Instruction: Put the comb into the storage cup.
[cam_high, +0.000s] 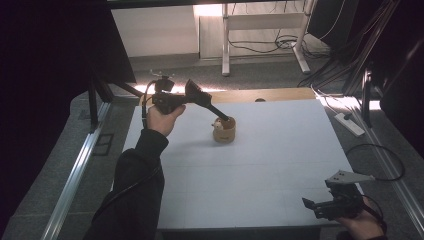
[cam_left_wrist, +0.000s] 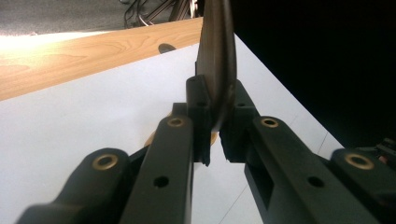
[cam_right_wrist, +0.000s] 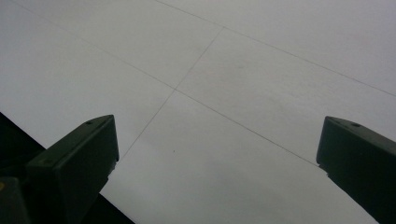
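- Nearest my overhead camera, a dark sleeve comes in from the bottom edge, and my right gripper rests at the near right corner, jaws spread wide over bare surface.
- My left gripper is pinching a flat dark utensil; its thin handle slants down into a small round tan pot.
- That pot stands on the far middle of the white table, well apart from the right gripper.
- I see a smooth, matt white top crossed by faint thin lines, with a wood-grain strip along the far edge.
- Grey carpet, a metal rail, loose cables and white desk legs surround it; both sides are dark.
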